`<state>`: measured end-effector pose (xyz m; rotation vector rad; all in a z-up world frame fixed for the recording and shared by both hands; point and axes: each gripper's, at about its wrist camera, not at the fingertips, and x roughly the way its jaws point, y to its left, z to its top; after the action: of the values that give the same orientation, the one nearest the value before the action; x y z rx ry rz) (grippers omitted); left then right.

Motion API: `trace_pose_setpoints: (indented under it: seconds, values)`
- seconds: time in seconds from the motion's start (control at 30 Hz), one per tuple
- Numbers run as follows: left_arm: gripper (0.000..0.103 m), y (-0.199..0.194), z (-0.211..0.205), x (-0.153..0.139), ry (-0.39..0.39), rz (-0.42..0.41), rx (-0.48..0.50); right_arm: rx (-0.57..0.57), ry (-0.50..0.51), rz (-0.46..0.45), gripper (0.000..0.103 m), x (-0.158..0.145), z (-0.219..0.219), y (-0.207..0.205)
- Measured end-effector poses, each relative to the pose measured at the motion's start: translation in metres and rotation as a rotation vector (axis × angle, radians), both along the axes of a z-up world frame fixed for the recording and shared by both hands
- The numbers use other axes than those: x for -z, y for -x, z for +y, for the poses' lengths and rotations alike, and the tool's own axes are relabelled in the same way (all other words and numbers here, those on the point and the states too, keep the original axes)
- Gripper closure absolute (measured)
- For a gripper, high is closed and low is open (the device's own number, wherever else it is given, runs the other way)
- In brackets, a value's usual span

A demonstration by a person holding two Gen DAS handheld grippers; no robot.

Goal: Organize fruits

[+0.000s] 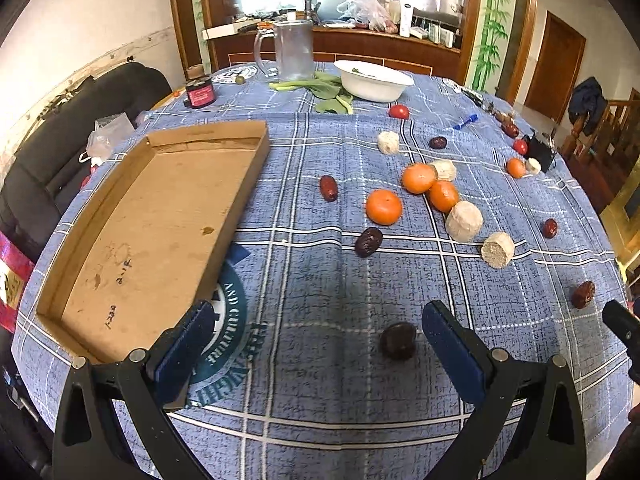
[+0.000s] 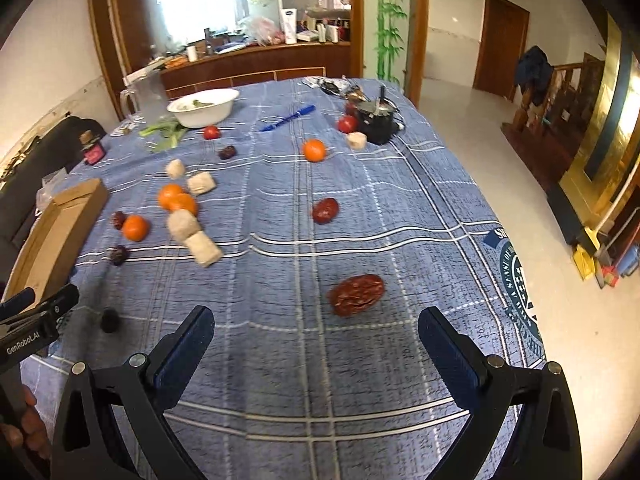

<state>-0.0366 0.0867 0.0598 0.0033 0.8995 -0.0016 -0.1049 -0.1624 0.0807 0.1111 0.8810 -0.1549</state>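
My left gripper (image 1: 318,326) is open, low over the blue plaid tablecloth. A dark red date (image 1: 398,341) lies between its fingers, near the right one. The empty cardboard tray (image 1: 156,232) lies to its left. Several oranges (image 1: 384,207), dates (image 1: 368,242), pale corn-cob chunks (image 1: 464,221) and small tomatoes (image 1: 399,111) are scattered ahead. My right gripper (image 2: 316,332) is open, with a wrinkled red date (image 2: 356,294) just ahead between its fingers. The left gripper's body (image 2: 36,320) shows at the left edge of the right wrist view.
A white bowl (image 1: 372,80), a glass mug (image 1: 294,50), green leaves (image 1: 328,92), a dark jar (image 1: 200,94) and a blue pen (image 1: 466,121) sit at the far side. A black pot (image 2: 376,120) stands far right. The table edge drops to the floor on the right (image 2: 500,160).
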Motion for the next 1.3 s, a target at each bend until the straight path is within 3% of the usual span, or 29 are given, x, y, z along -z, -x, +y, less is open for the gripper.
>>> trace_pose_setpoints:
  seconds: [0.4,1.3]
  values:
    - [0.000,0.007,-0.007,-0.011,0.008,-0.046,0.031,-0.045,0.023,0.005,0.001,-0.001,0.018,0.004]
    - [0.000,0.007,-0.020,-0.018,0.014,-0.083,0.036,-0.048,-0.002,0.028,0.001,0.007,0.009,0.003]
